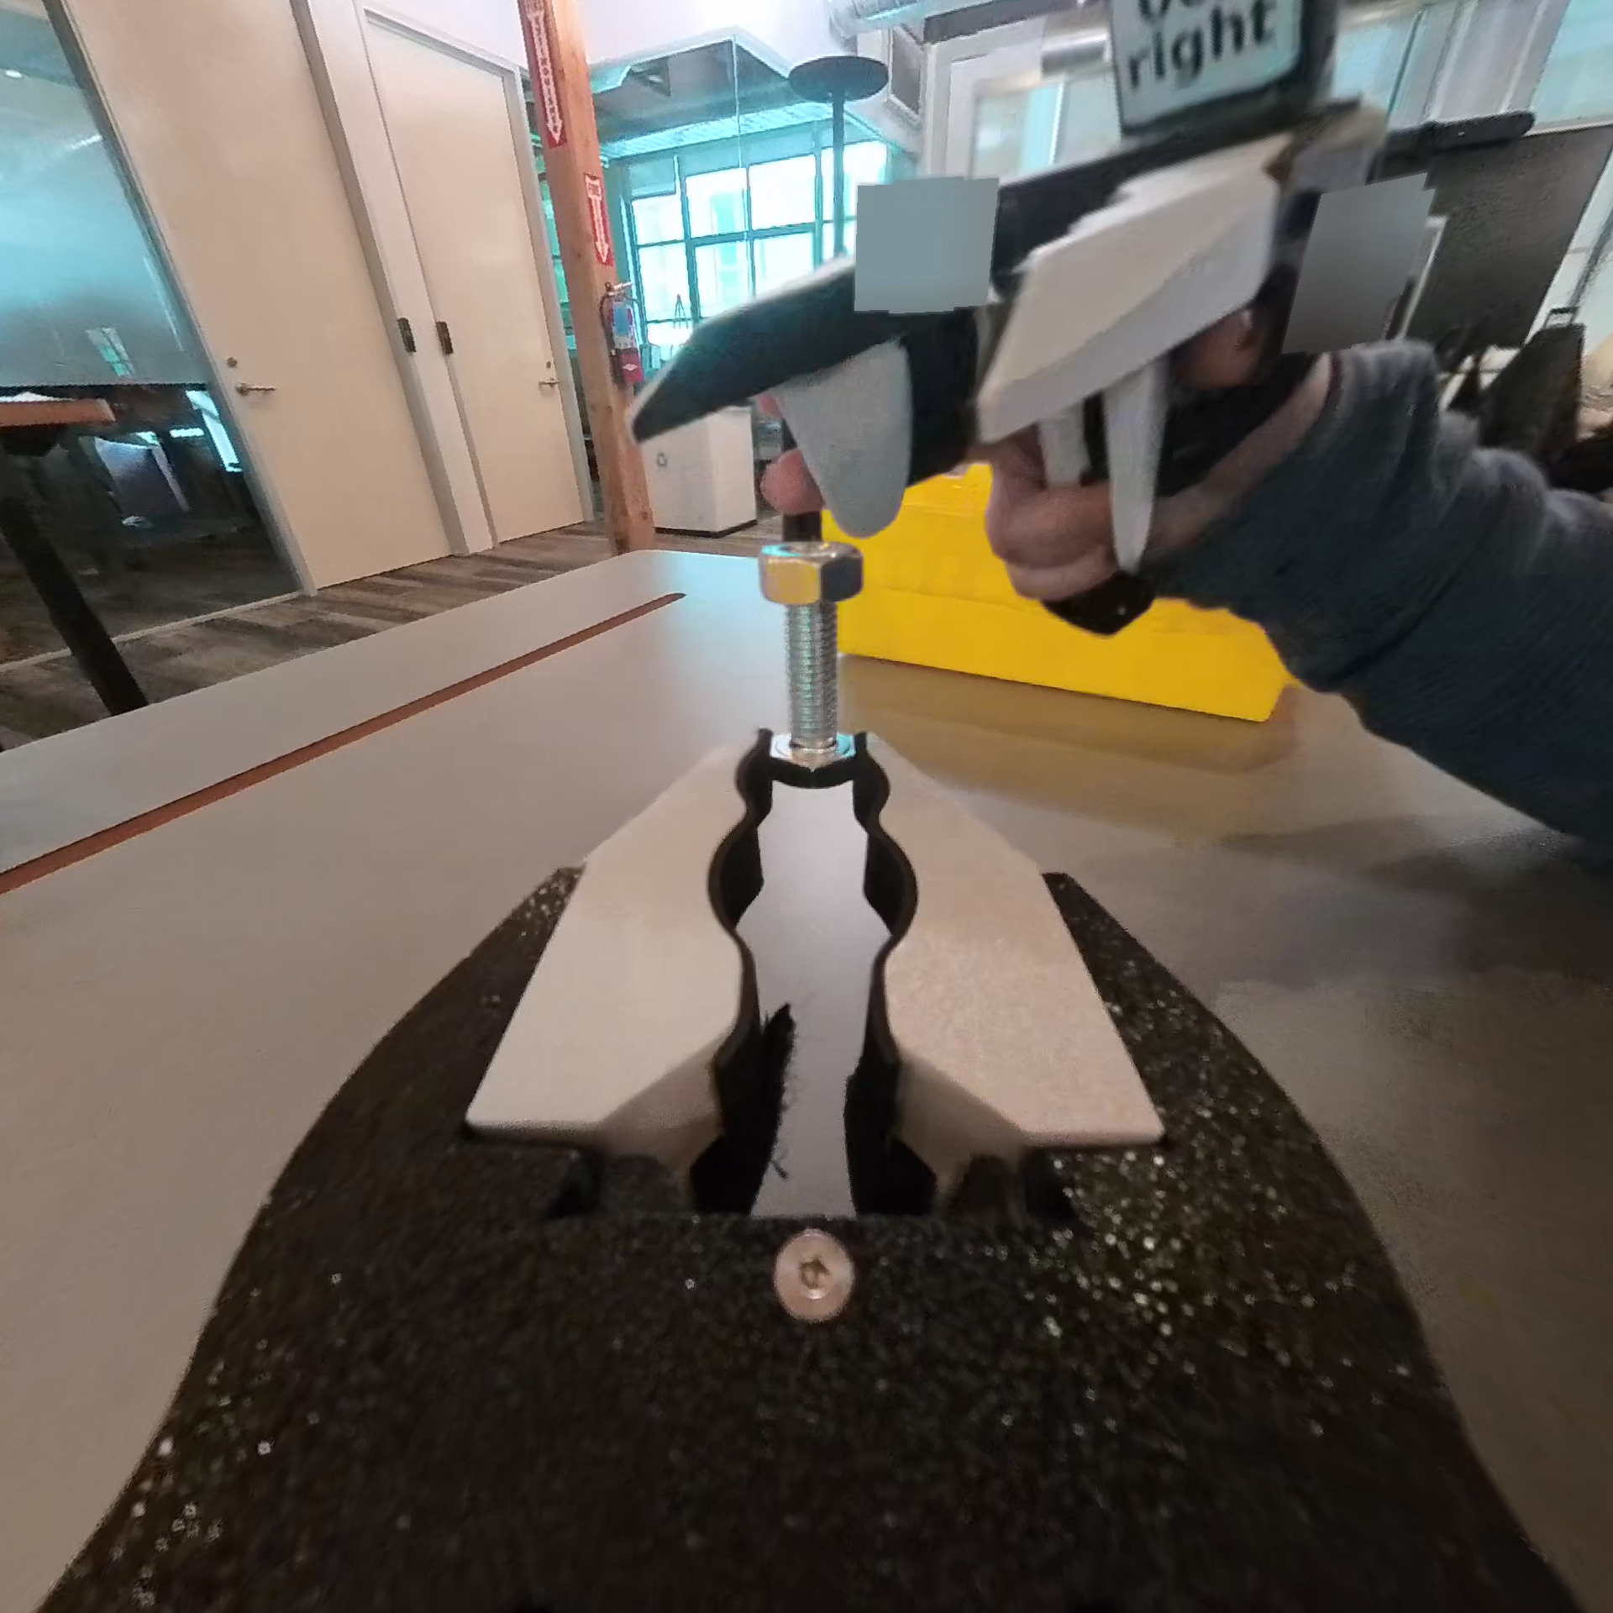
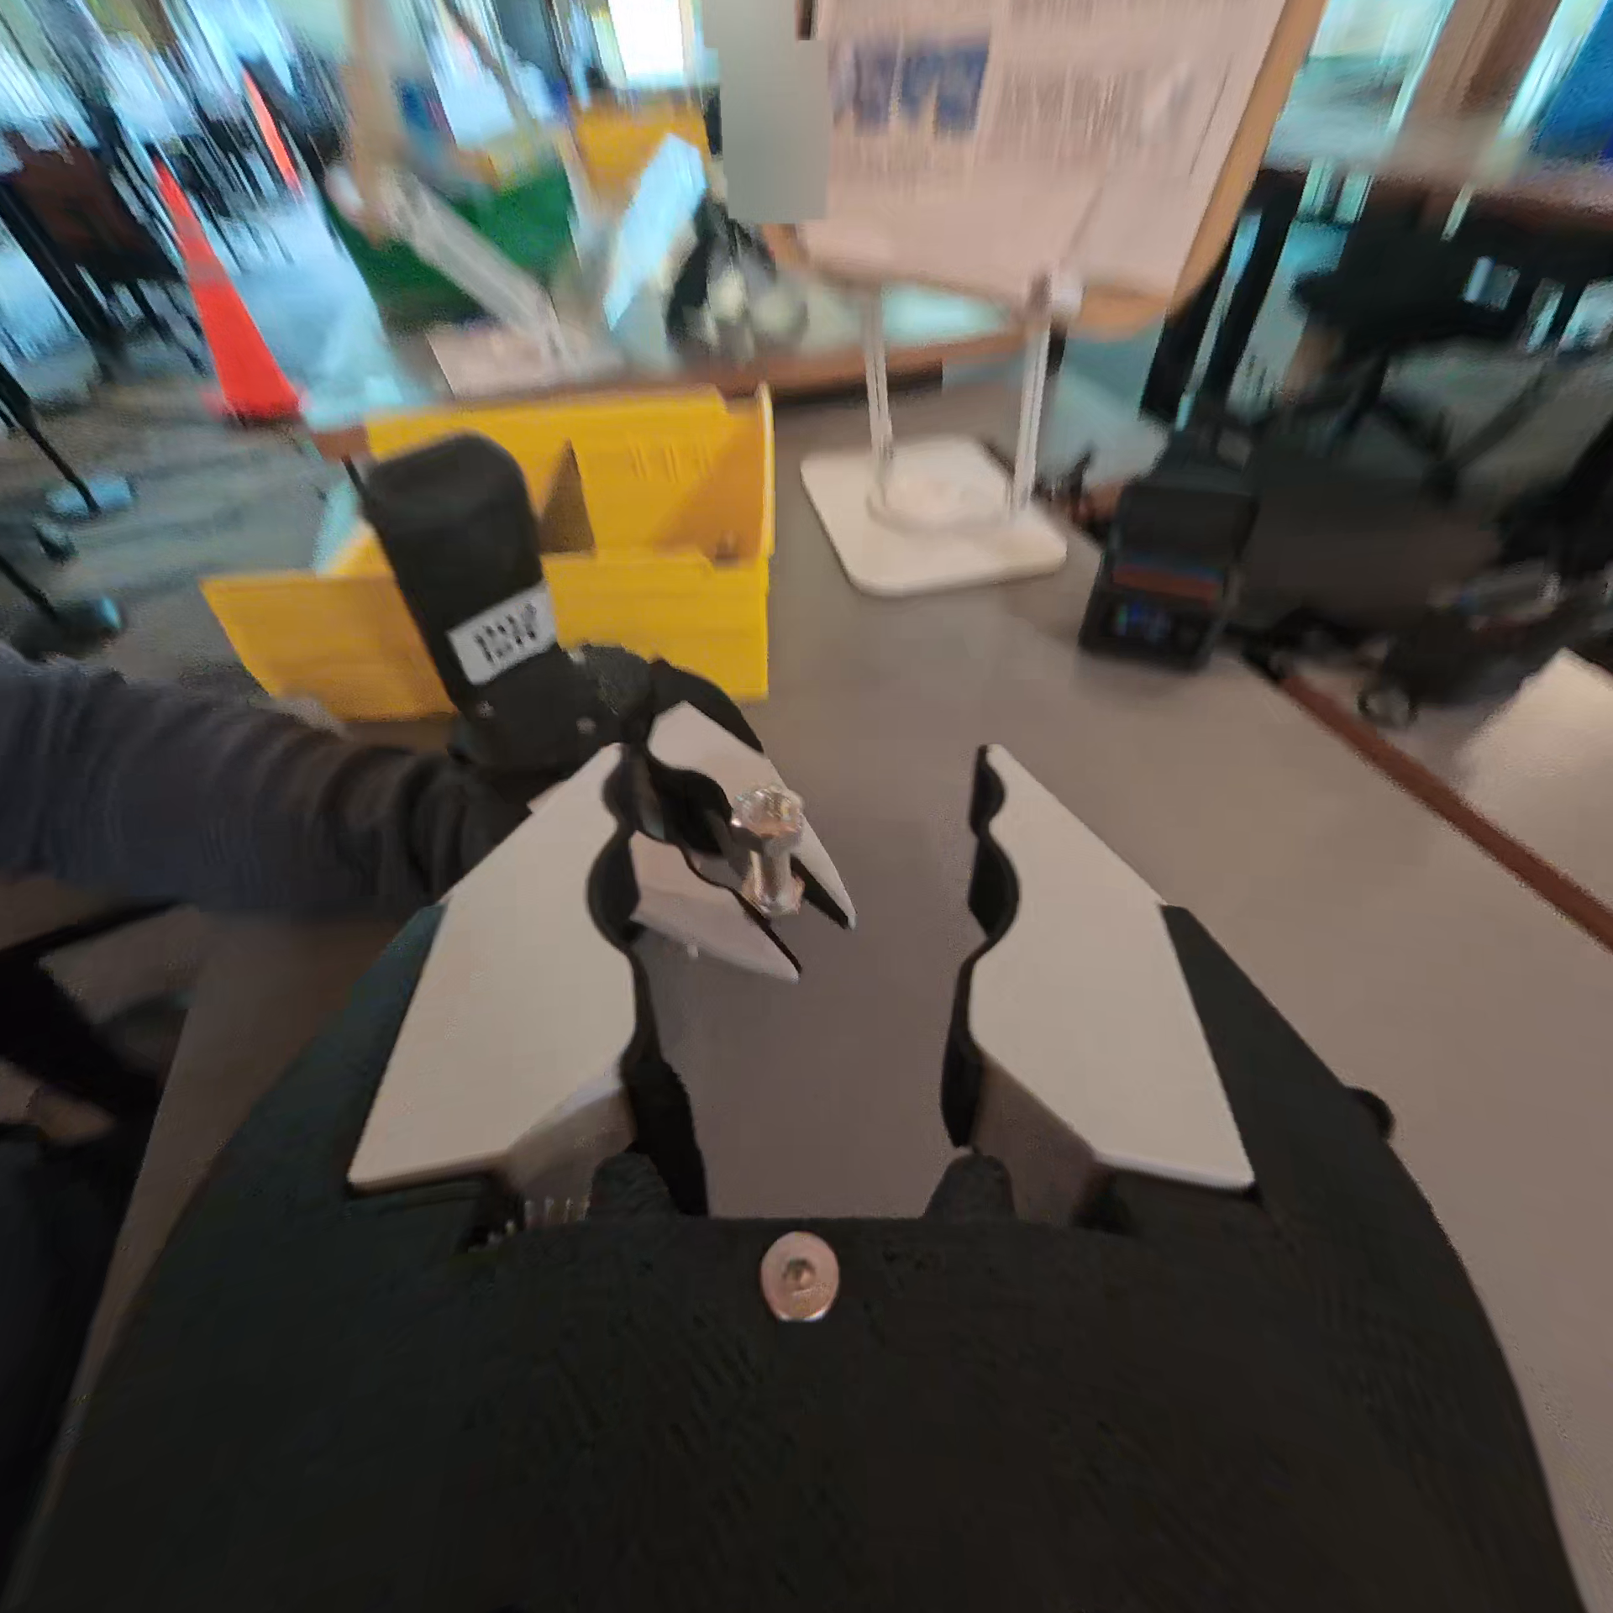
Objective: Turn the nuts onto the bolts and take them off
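My left gripper (image 1: 812, 755) is shut on the head of a silver bolt (image 1: 812, 672) and holds it upright, threads pointing up, above the grey table (image 1: 262, 960). A silver hex nut (image 1: 810, 572) sits at the top end of the bolt. My right gripper (image 2: 803, 759) is open and empty. It hovers above and just right of the nut, and a person's hand in a dark sleeve holds it (image 1: 995, 532). In the right wrist view the left gripper (image 2: 820, 943), the bolt (image 2: 768, 873) and the nut (image 2: 766, 807) lie between the open fingers, nearer the left one.
A yellow compartment bin (image 1: 1047, 628) stands on the table behind the bolt and also shows in the right wrist view (image 2: 655, 559). A white stand base (image 2: 934, 524) and a black device (image 2: 1161, 585) sit farther back. An orange cone (image 2: 227, 332) stands on the floor beyond. Across from one pair of fingers to the other is roughly 6 cm. Both grippers' tips are roughly 30 cm from the black device (image 2: 1161, 585).
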